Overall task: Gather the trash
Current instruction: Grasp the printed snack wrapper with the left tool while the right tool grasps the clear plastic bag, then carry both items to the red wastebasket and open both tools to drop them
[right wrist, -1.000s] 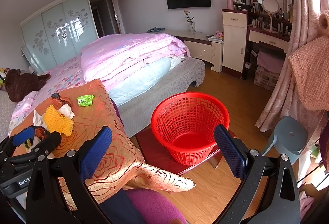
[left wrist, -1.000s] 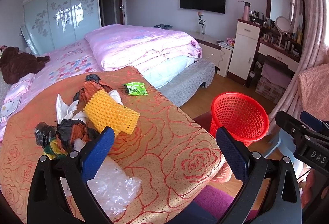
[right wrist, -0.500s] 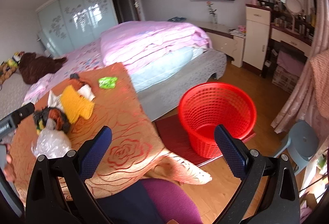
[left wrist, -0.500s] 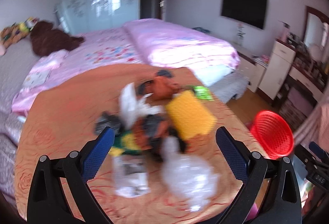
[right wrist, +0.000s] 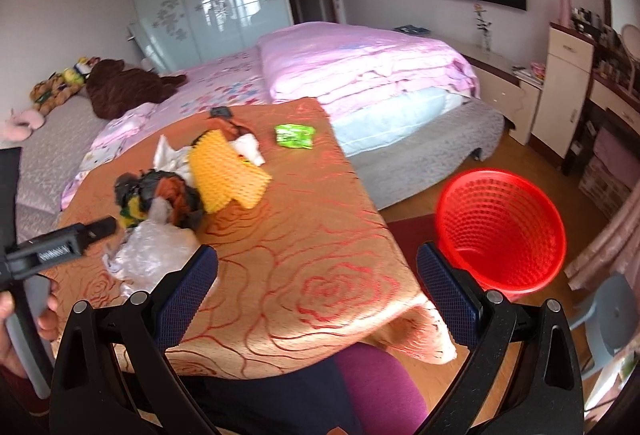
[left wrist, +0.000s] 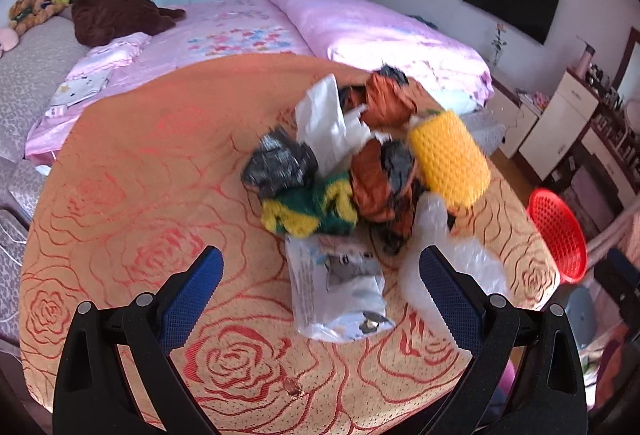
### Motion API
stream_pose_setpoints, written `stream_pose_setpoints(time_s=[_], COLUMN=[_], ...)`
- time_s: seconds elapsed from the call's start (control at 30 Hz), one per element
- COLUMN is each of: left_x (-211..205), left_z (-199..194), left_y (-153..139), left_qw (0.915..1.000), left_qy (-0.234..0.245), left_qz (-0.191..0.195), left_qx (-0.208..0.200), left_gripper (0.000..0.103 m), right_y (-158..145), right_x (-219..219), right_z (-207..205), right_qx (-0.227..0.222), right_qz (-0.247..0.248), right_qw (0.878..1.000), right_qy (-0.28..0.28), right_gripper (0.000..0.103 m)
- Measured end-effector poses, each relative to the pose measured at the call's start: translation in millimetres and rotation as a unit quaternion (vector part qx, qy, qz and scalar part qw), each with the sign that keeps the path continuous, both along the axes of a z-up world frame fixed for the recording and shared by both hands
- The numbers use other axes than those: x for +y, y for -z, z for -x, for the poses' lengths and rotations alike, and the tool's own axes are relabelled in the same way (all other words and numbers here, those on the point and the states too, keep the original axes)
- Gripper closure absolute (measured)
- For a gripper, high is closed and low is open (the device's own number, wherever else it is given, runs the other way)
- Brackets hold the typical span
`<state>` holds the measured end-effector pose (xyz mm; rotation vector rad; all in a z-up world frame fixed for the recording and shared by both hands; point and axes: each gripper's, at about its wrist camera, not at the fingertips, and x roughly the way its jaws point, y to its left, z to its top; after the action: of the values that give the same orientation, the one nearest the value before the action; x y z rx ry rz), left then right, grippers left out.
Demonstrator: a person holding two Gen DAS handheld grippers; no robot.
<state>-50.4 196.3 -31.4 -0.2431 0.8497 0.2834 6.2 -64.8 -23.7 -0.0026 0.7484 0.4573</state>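
Observation:
A pile of trash lies on an orange rose-patterned table (left wrist: 140, 175): a yellow foam net (left wrist: 450, 159), orange and black bags (left wrist: 380, 183), a green-yellow wrapper (left wrist: 312, 207), white paper (left wrist: 324, 119), a white printed packet (left wrist: 336, 291) and a clear plastic bag (left wrist: 452, 259). My left gripper (left wrist: 320, 295) is open just above the packet. My right gripper (right wrist: 318, 287) is open over the table's near edge (right wrist: 304, 235). A green wrapper (right wrist: 294, 135) lies apart from the pile. A red mesh basket (right wrist: 500, 231) stands on the floor to the right.
A pink bed (right wrist: 360, 67) stands behind the table. A dresser (right wrist: 572, 75) and a grey stool (right wrist: 604, 315) are on the right. The person's purple-clad leg (right wrist: 372, 379) is under the table edge. The left gripper's body (right wrist: 60, 247) shows at the right wrist view's left.
My left gripper has swung left from the basket side and come in over the trash pile. My right gripper has turned left, from the basket toward the table.

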Motion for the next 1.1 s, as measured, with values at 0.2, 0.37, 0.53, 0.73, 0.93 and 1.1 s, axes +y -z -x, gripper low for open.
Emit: stream_pose_setpoints(time_s=[0.2, 0.37, 0.53, 0.73, 0.93, 1.1], left_x=[-6.0, 0.8, 13.3, 25.4, 19.0, 9.9], left_z=[-9.0, -8.7, -1.8, 5.0, 8.1, 8.4], left_y=[21.5, 27.9, 18.2, 1.9, -10.4, -20.4], left_qw=[0.9994, 0.999, 0.9996, 1.0, 0.9998, 0.9991], left_qy=[0.017, 0.025, 0.012, -0.001, -0.002, 0.007], left_qz=[-0.004, 0.015, 0.009, 0.006, -0.017, -0.023], left_qx=[0.03, 0.034, 0.022, 0.004, -0.012, -0.034], left_gripper=[0.037, 0.057, 0.063, 0.064, 0.064, 0.064], right_y=[0.7, 5.8, 14.2, 35.2, 40.0, 31.3], right_x=[24.2, 57.8, 96.3, 125.1, 121.0, 107.4], right_z=[3.3, 9.6, 15.0, 6.5, 5.4, 5.9], right_qx=[0.001, 0.01, 0.006, 0.038, 0.057, 0.051], right_qz=[0.001, 0.003, 0.019, 0.043, 0.036, 0.022], right_qw=[0.999, 0.994, 0.986, 0.979, 0.978, 0.98], right_qy=[-0.045, -0.107, -0.166, -0.196, -0.197, -0.191], right_gripper=[0.007, 0.007, 0.007, 0.023, 0.052, 0.057])
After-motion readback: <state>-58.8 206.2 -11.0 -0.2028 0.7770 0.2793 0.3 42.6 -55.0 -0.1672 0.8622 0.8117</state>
